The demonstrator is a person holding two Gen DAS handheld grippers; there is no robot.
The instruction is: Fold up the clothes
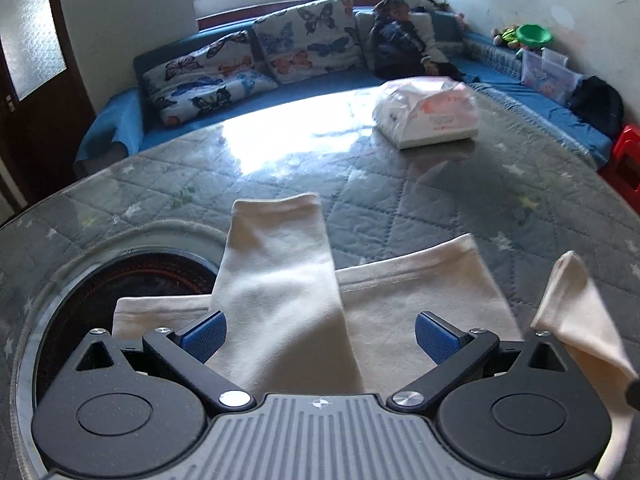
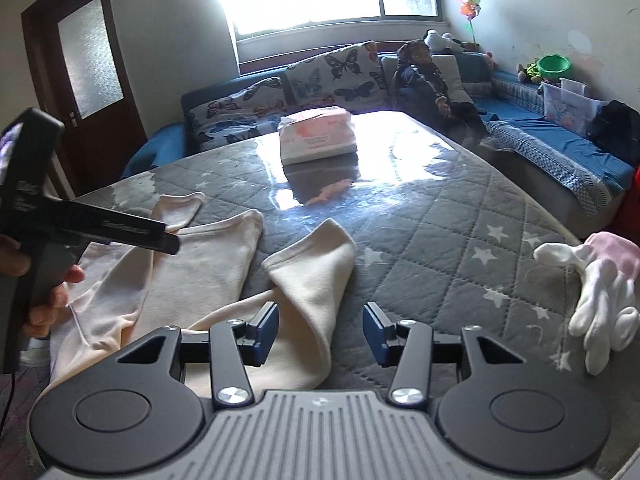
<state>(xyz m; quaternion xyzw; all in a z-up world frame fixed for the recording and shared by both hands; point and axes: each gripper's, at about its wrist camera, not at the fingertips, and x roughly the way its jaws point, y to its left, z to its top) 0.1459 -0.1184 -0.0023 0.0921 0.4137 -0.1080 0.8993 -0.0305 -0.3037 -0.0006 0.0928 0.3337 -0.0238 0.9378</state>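
A cream long-sleeved garment (image 1: 400,304) lies on the grey quilted table (image 1: 400,208). In the left wrist view one sleeve (image 1: 276,272) lies folded across the body and runs away between my open left gripper (image 1: 320,336) fingers. The other sleeve (image 1: 576,312) lies at the right. In the right wrist view the garment (image 2: 180,276) spreads to the left, and a sleeve cuff (image 2: 316,276) lies just ahead of my open right gripper (image 2: 320,332). The jaws stand apart above the sleeve, holding nothing. The left gripper tool (image 2: 80,228) shows at the left, held by a hand.
A tissue pack (image 1: 430,114) sits at the far side of the table. White gloves (image 2: 600,300) lie at the right edge. A round dark opening (image 1: 132,292) sits in the table at the left. A blue sofa with butterfly cushions (image 1: 256,60) and a seated child (image 1: 404,36) lie beyond.
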